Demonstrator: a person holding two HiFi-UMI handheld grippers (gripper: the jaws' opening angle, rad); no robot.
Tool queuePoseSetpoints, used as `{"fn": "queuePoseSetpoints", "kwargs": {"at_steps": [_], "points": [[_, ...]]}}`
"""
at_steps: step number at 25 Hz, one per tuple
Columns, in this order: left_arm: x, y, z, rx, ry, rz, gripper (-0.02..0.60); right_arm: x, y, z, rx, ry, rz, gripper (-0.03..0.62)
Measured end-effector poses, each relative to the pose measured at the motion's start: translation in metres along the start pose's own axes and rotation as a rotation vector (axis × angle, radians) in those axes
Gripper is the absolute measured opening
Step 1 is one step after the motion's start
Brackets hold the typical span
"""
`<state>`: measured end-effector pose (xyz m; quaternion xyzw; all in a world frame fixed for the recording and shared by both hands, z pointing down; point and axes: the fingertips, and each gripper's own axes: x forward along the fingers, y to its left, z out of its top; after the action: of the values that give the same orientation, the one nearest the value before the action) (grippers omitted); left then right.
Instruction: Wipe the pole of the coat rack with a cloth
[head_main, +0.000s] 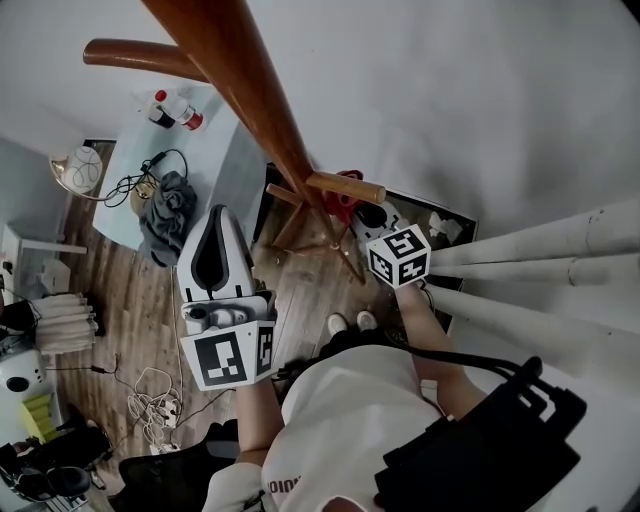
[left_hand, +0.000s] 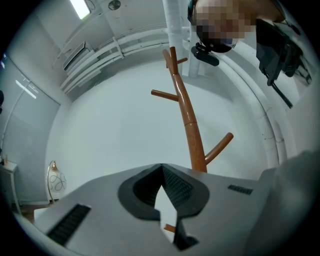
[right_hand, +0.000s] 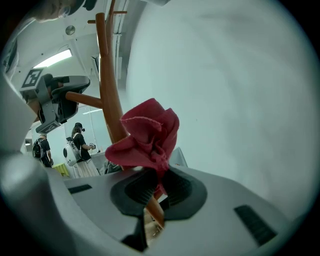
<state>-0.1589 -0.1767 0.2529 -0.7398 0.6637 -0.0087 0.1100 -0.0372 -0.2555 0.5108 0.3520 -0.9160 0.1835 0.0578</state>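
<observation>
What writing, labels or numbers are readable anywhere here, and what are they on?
No text reads clearly.
Red print on the person's white shirt: cut off and blurred, unreadable.
Bottles on the table: labels too small.
Left cube and right cube: black-and-white square patterns, no letters.

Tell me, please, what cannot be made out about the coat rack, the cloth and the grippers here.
- Pole: its top is cut off by the head view's upper edge.
- Red cloth: in the right gripper view it overlaps the pole, so contact is unclear.
- Right gripper: in the head view, a peg and the cloth cover its jaws.
</observation>
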Motion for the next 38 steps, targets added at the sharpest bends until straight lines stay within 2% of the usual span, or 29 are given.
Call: {"fn": "queuePoseSetpoints", "kwargs": {"at_steps": [4, 8, 20, 38], "points": [[0.001, -0.001, 0.000, 0.026, 0.007, 0.005, 0.011, 0.001, -0.005, -0.002, 0.031, 0.001, -0.003, 0.046], [0.002, -0.001, 0.001, -0.021, 0.003, 0.001, 0.011, 0.002, -0.010, -0.003, 0.042, 0.000, -0.009, 0.046], [-0.002, 0.007, 0.000, -0.046, 0.000, 0.023, 0.012, -0.001, -0.017, 0.004, 0.030, -0.019, -0.046, 0.046], [-0.002, 0.008, 0.004, -0.030, -0.008, 0.026, 0.012, -0.010, -0.035, 0.024, 0.012, -0.066, -0.101, 0.046]]}}
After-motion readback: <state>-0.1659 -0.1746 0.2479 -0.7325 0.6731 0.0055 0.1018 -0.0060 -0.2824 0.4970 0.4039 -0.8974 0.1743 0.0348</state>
